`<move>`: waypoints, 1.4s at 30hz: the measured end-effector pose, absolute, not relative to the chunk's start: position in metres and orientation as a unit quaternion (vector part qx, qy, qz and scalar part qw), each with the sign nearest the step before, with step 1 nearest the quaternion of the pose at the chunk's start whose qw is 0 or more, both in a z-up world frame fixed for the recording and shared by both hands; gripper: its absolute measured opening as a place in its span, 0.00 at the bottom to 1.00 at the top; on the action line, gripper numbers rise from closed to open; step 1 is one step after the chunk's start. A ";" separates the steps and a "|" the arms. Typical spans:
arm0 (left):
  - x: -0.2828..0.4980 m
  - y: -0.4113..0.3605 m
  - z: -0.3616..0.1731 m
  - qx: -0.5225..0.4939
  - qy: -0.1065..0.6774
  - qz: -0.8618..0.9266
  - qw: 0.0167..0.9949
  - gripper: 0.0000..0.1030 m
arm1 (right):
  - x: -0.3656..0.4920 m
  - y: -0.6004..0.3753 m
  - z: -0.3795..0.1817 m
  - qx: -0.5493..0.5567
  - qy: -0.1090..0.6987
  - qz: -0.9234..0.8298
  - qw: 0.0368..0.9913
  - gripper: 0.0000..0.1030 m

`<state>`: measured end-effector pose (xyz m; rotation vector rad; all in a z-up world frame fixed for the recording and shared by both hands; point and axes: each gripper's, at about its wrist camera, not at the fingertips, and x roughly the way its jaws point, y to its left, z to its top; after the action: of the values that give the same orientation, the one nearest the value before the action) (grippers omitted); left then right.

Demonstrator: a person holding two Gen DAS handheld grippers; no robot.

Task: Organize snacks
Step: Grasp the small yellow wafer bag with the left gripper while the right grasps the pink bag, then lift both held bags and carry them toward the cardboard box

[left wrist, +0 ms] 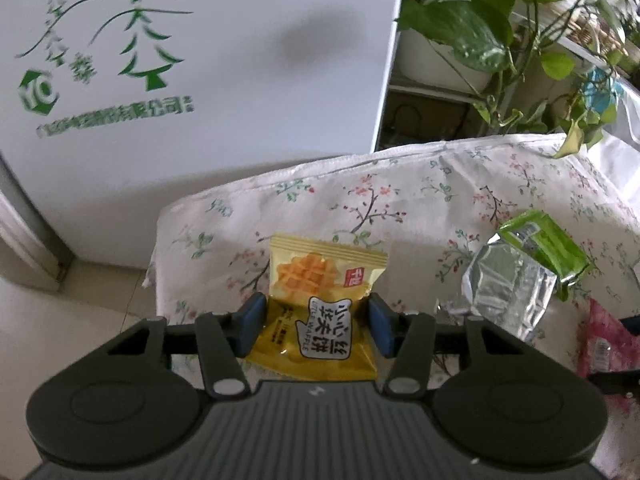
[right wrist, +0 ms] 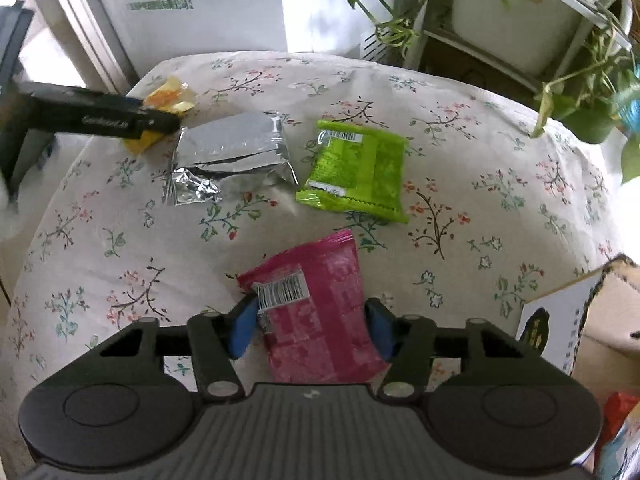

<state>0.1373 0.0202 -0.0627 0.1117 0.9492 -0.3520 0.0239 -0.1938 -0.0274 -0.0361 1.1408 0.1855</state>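
On the flowered cloth surface (right wrist: 500, 152), four snack packets are lying spread out, with a cardboard box (right wrist: 600, 320) sitting at its right edge, beside the right tongs. Silver packet (right wrist: 236, 152) and green packet (right wrist: 360, 168) are resting loose, side by side, farther in. Right tongs (right wrist: 312, 326) are squeezing the pink packet (right wrist: 316, 300) across its width, pads pressing both side edges; its long axis is running straight ahead, away from the tongs. Left tongs (left wrist: 316, 324) are pinching the yellow waffle packet (left wrist: 320, 292) the same way, near the far left corner. The box is lying nearer the right hand, so, by my reckoning, the pink packet is going first, swinging rightward.
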 end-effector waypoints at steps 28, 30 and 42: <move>0.030 0.022 0.004 -0.011 0.461 -0.121 0.879 0.51 | -0.035 -0.174 0.045 0.085 0.445 0.032 0.891 0.57; 0.024 0.018 0.006 -0.006 0.460 -0.115 0.881 0.51 | -0.037 -0.180 0.048 0.090 0.440 0.026 0.893 0.57; 0.011 -0.006 0.012 0.000 0.457 -0.115 0.882 0.51 | -0.043 -0.200 0.058 0.105 0.415 -0.003 0.904 0.57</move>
<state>0.0111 -0.0062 0.0116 0.0001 0.9512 -0.2401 -0.0425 -0.2005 0.0583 0.2162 0.8577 -0.0061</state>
